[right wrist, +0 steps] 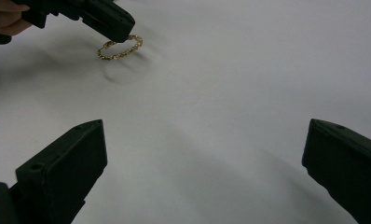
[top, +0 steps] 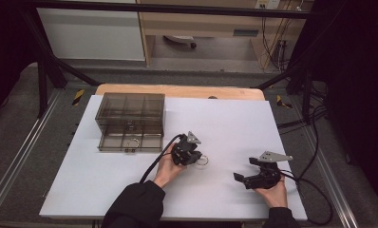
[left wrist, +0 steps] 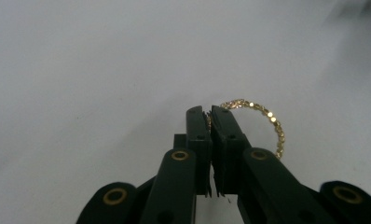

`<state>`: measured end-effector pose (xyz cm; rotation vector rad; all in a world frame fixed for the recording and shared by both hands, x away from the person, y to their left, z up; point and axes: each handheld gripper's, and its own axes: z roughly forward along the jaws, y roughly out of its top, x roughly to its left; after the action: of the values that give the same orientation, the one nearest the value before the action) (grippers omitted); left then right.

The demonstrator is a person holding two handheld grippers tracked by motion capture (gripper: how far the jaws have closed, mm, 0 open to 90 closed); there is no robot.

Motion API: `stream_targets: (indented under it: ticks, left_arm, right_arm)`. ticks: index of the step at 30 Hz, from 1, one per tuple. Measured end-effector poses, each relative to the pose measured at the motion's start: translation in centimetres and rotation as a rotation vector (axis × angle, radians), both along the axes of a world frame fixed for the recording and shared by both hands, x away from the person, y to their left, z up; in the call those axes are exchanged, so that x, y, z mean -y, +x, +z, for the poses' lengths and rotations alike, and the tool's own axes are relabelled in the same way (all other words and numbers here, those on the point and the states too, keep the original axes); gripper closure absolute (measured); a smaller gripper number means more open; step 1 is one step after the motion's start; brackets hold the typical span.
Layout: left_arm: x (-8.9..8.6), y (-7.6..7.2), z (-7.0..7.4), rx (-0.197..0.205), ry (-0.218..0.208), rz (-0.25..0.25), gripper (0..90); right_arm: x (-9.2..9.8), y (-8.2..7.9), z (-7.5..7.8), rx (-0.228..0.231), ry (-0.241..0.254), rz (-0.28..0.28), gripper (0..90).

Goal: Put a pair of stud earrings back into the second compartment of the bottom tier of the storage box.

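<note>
L gripper (top: pixel 193 154), mid-table, just right of centre: jaws pinched together on the rim of a gold beaded bracelet (left wrist: pixel 267 122). In the left gripper view the jaws meet at one side of the ring; most of the loop sticks out to the right of the tips, beads curving away and back down beside the right jaw. Bracelet is a round hoop, so no real long axis; in the right gripper view it (right wrist: pixel 120 47) lies close to flat, low over the white table (top: pixel 234 123), its shadow just beneath. Touching the table or just off it: can't tell.

R gripper (top: pixel 253 176), near-right, well apart from bracelet: jaws wide open, nothing between them.

Smoky clear drawer box (top: pixel 130 121) sits far-left.
</note>
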<state>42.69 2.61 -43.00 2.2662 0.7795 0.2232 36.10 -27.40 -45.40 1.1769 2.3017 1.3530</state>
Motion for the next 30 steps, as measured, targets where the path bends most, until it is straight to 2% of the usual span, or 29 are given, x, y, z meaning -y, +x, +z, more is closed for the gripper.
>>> stream_targets:
  ticks: [18, 30]
  left_arm:
    - [-3.1, -1.3, 1.5, 0.011, 0.001, 0.007, 86.2]
    - [-6.3, -2.1, 2.6, 0.027, 0.003, 0.029, 86.1]
  right_arm:
    - [0.0, 0.0, 0.0, -0.003, -0.001, -0.001, 0.7]
    - [0.0, 0.0, 0.0, -0.002, -0.002, -0.002, 0.7]
